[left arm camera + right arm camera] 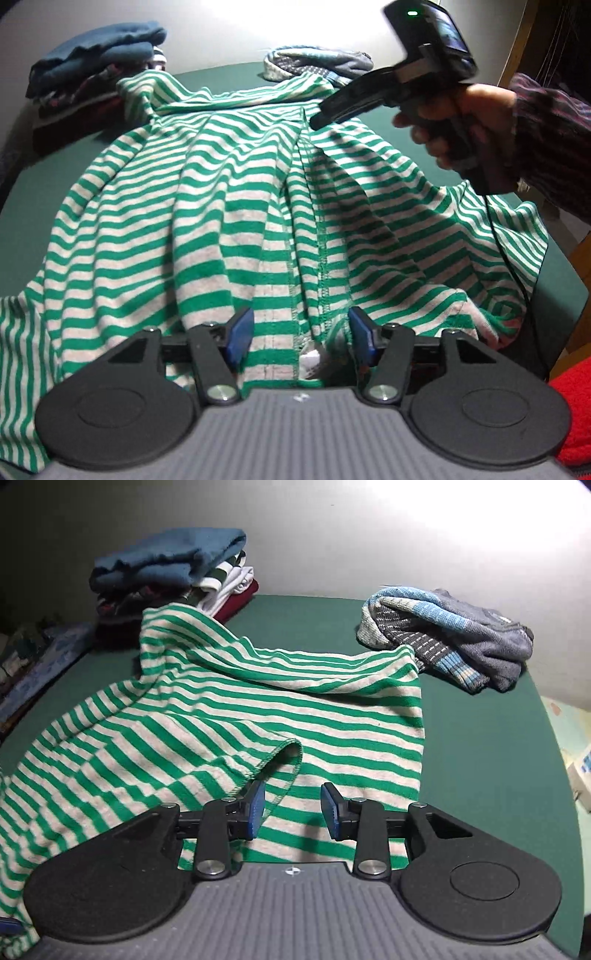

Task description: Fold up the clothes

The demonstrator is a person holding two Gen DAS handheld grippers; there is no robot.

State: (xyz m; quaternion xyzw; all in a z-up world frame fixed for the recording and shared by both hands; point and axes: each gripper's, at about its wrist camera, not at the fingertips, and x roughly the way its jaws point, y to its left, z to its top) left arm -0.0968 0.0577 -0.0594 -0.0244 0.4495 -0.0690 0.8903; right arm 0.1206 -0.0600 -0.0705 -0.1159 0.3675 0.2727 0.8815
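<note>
A green-and-white striped shirt [236,206] lies spread and wrinkled on the green table [33,192]. My left gripper [301,332] is open, its blue pads either side of bunched hem fabric at the shirt's near edge. The right gripper [325,116], held in a hand, hovers over the shirt's far right part. In the right wrist view the right gripper [291,806] is open above the shirt [207,716], just before a curled stitched edge [284,749]. Nothing is gripped.
A stack of folded clothes [170,572] with a blue top sits at the far left by the wall. A crumpled blue-grey knit garment [450,635] lies at the far right. Red fabric [572,413] shows at the near right.
</note>
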